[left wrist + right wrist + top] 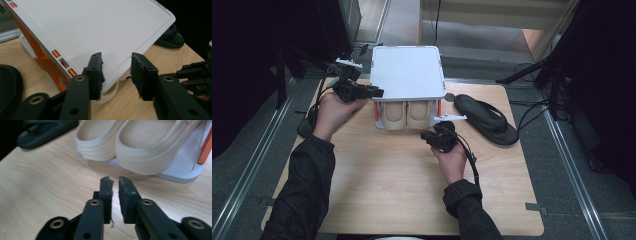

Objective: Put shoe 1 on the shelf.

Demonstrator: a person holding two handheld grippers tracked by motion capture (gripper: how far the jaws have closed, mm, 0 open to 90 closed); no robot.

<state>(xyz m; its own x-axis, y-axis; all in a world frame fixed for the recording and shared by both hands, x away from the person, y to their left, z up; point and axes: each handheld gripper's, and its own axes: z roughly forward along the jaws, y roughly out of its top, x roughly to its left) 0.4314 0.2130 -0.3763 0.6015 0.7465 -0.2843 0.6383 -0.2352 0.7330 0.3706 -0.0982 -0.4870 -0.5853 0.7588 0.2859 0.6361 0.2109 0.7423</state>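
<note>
Beige clogs (406, 115) sit as a pair on the lower shelf of a white rack (407, 70) at 12 o'clock on the tabletop (387, 185). Left claw (116, 72) stands open at the rack's top edge, gripping nothing. Right claw (114, 191), slightly parted and empty, points at the clogs. At 2 o'clock lies a black sandal (487, 119).

Light wooden table (392, 190) on grey floor (242, 155); dark curtains (242, 60) at sides.
</note>
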